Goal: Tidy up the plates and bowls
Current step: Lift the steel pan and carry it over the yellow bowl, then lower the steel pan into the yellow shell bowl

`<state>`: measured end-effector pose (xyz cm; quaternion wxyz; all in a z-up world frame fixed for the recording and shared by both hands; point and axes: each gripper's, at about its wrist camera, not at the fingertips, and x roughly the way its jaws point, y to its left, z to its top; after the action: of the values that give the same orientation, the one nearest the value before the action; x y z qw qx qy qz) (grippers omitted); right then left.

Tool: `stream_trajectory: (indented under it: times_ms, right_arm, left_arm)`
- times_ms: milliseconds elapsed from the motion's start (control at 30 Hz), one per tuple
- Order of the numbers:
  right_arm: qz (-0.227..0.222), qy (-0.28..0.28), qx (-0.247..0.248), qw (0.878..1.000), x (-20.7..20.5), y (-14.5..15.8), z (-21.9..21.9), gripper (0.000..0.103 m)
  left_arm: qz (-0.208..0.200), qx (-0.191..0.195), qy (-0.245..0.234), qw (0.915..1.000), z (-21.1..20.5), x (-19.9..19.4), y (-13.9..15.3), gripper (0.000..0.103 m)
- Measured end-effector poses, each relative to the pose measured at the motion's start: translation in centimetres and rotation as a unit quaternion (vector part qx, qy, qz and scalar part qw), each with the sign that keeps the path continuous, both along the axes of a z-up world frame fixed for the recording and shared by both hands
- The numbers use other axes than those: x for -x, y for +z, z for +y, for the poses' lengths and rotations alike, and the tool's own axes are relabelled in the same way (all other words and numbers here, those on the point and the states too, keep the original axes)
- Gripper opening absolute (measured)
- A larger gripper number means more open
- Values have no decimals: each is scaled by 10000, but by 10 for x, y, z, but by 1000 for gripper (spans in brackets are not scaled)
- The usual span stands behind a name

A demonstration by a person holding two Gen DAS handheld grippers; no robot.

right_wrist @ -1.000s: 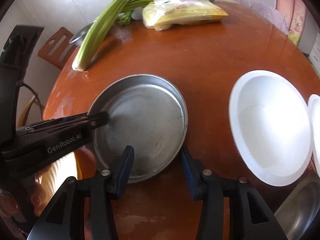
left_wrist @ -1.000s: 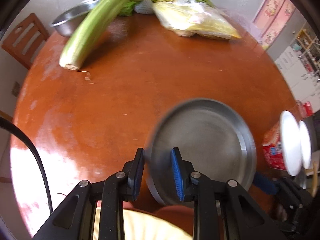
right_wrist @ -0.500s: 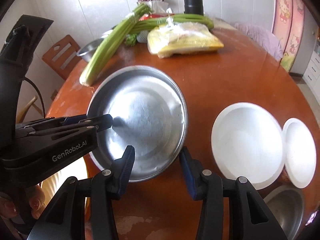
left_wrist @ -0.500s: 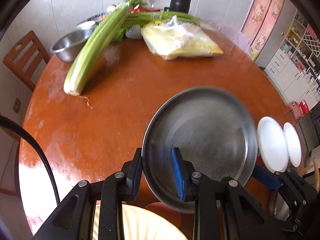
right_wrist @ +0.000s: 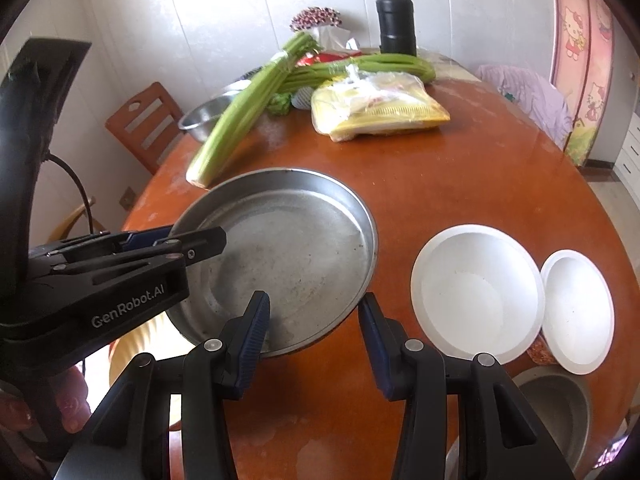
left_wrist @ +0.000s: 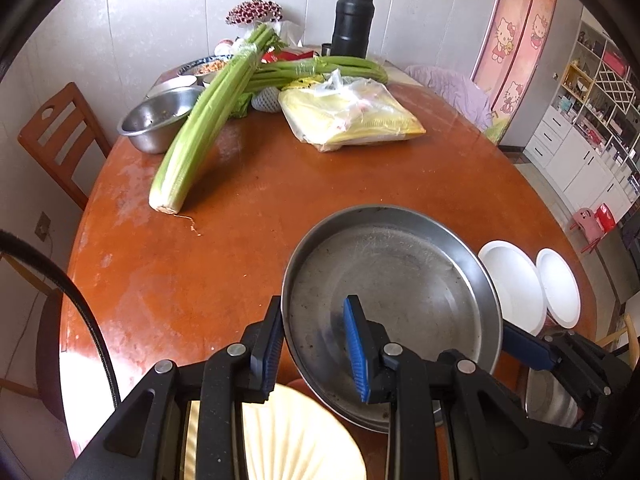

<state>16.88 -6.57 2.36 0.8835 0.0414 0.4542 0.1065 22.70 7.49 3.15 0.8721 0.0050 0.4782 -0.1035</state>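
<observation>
Two grippers up now: left gripper [left_wrist: 312, 344] pinching steel plate [left_wrist: 394, 280] rim, plate lifted off table [left_wrist: 260, 184] vs a sec ago, lower center-right of frame. Right gripper [right_wrist: 314, 332] spread, empty, beside it. Prob heading onto white plates [right_wrist: 476, 292].

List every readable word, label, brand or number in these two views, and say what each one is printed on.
"GenRobot.AI": white lettering on the black body of the left gripper, seen in the right wrist view.
No other text reads. The yellow packet in the plastic bag and the red wrapper behind the celery are too blurred.
The pink door carries cartoon cat pictures, no legible words.
</observation>
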Motion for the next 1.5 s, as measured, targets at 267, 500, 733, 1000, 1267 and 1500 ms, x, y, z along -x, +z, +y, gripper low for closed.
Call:
stream_trajectory:
  times_ms: [267,500,733,1000,1267,1500]
  right_arm:
    - [-239,232,-15,9994,18,20,8,49]
    - [-374,459,-26,9982,36,32,23,49]
    - [-448,763,-25,9961,52,36,48,49]
    - [-308,1067,-16,9938,57,26,75,49]
    - [-147,1304,73,9913,53,10,92,49]
    - [34,1508,196,9884,45,-7,102,49]
  left_arm:
    - [-306,45,119,9995,11,28,25,29]
    - [-434,67,284,9986,31,51,37,30]
    - [-495,105,529,9973,58,68,40,30]
    - [-501,87,776,9957,84,78,33,30]
    - [-385,68,963,9946,98,80,16,30]
    - [-218,169,1161,9929,108,83,-3,30]
